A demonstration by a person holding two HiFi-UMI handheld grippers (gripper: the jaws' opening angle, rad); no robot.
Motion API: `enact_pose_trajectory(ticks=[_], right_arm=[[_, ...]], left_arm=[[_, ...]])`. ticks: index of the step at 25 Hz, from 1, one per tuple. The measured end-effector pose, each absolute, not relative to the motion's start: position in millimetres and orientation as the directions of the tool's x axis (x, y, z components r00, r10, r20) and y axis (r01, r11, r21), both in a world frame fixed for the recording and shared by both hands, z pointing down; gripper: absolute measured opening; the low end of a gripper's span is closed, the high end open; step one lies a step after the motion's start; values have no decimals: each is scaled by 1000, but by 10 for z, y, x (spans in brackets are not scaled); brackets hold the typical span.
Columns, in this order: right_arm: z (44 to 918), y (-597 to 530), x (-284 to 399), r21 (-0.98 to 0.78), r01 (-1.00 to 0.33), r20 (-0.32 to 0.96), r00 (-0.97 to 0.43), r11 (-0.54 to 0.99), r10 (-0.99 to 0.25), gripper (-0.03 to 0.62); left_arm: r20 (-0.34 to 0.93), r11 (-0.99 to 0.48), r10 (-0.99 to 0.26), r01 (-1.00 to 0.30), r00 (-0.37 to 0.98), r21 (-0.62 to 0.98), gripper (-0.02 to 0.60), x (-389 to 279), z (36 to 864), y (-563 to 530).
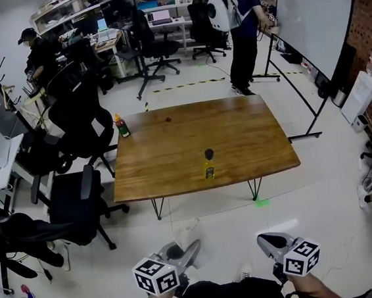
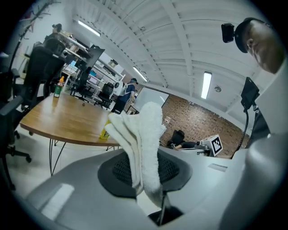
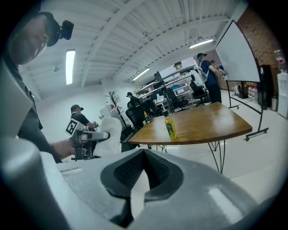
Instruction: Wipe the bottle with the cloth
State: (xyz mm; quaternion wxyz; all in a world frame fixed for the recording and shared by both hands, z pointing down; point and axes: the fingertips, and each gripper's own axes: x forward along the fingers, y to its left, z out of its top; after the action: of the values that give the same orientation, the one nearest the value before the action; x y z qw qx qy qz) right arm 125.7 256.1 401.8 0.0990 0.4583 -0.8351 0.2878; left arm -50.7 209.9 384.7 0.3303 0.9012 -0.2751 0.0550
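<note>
Left gripper jaws clamped on cloth; right gripper jaws together, empty; both well short of bottle. Risk: bottle, near desk edge, likely tips if wiped unsteadied.

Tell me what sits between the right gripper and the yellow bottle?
Nothing stands there: head view shows only bare floor and table edge between right gripper and yellow bottle.

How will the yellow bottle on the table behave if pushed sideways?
The yellow bottle stands upright, tall and narrow, so a high push would probably tip it. It looks like plastic, likely light. The wooden table seems smooth, so a low push may slide it.
</note>
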Motion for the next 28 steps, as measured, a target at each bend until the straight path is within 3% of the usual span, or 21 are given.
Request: enact_pose_trajectory(ticks=[9, 28], right_arm=[[3986, 2460, 1413, -387, -773, 410, -633, 503, -657, 11], [3985, 2553, 1449, -379, -785, 386, -615, 489, -687, 11]], left_arm=[[253, -556, -573, -596, 780, 579, 106, -373, 3807, 2102], [298, -581, -539, -604, 788, 546, 106, -321, 3823, 2171]])
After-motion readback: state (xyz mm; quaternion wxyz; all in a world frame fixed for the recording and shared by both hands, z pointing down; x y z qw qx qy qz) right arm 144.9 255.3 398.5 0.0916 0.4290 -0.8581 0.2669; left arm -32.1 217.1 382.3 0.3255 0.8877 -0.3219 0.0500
